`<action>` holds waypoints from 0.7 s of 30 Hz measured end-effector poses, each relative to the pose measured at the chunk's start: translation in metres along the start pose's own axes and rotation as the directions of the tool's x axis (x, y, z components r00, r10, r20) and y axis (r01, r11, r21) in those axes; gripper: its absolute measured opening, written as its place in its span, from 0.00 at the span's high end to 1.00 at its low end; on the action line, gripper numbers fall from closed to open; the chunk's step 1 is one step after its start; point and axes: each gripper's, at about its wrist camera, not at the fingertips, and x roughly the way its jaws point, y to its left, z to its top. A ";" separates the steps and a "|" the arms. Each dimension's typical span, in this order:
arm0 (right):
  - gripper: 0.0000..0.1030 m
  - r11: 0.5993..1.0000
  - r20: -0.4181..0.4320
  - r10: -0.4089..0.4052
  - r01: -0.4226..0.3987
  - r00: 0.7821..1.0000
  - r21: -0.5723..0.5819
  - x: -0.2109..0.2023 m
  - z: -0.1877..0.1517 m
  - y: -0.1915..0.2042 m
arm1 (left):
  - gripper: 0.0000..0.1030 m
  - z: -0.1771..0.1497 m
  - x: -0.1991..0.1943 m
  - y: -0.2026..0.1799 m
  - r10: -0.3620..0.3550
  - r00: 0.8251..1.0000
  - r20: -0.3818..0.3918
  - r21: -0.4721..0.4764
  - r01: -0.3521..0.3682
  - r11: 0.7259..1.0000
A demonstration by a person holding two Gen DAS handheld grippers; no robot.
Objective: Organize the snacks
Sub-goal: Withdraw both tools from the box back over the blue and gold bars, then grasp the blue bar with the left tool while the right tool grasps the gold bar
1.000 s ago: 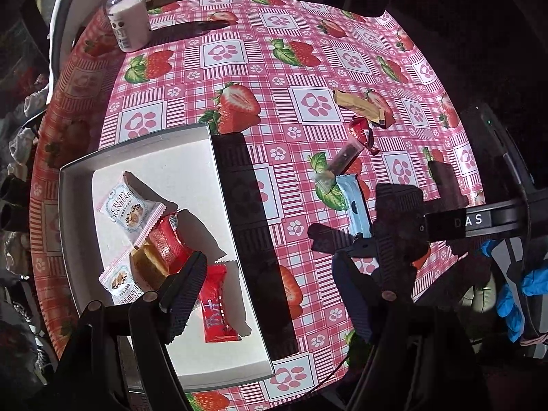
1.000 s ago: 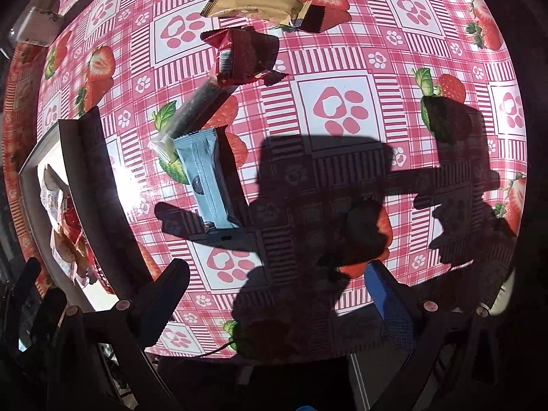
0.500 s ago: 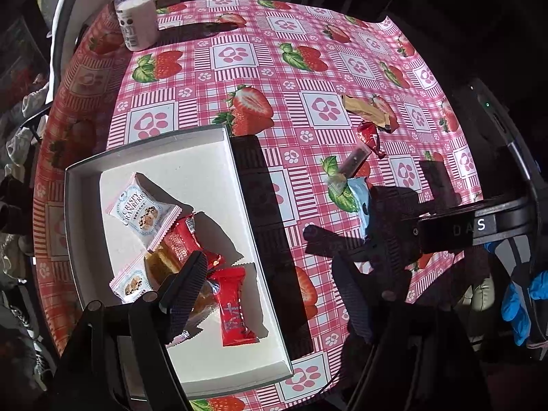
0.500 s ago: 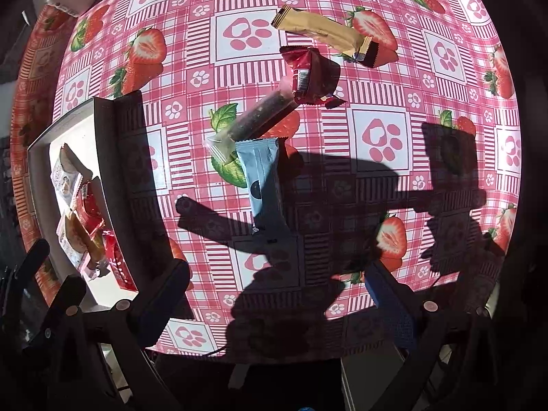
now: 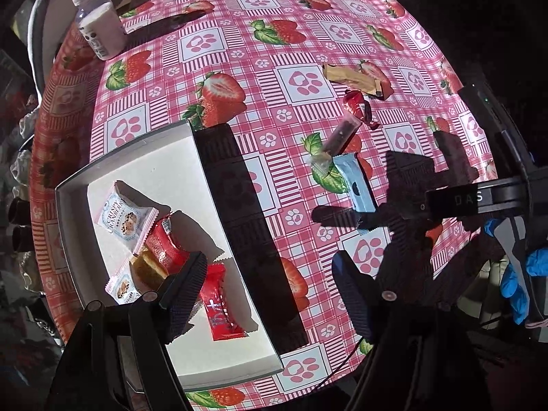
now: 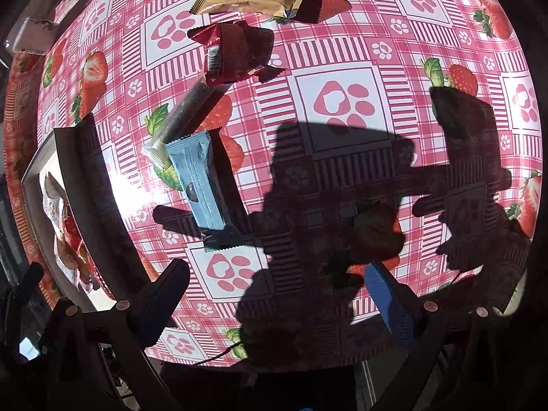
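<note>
Several snacks already gathered in white tray (image 5: 137,157); blue packet (image 6: 197,181) loose just right of tray, probably next; right gripper (image 6: 274,294) spread wide above it, empty; left gripper (image 5: 270,284) likewise apart, idle over tray.

Bare tablecloth (image 6: 342,102) beside blue packet (image 6: 197,185)

Glossy plastic tablecloth (image 5: 274,78), matt white cardboard tray (image 5: 164,157), shiny foil-like blue snack wrapper (image 6: 197,185), plastic bottle (image 5: 99,27)
</note>
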 end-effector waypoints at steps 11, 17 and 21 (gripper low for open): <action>0.00 0.991 0.023 0.061 -0.063 0.998 0.117 0.011 0.025 -0.068 | 0.24 0.041 0.036 -0.020 0.018 0.996 -0.090 -0.029 -0.021 0.999; 0.00 0.995 0.017 0.052 -0.053 0.999 0.088 0.020 0.032 -0.075 | 0.24 0.055 0.068 -0.047 -0.059 0.985 -0.165 -0.082 0.046 0.996; 0.00 0.992 0.006 0.071 -0.071 0.997 0.101 0.036 0.022 -0.079 | 0.24 0.055 0.095 -0.067 -0.065 0.977 -0.204 -0.126 0.040 0.991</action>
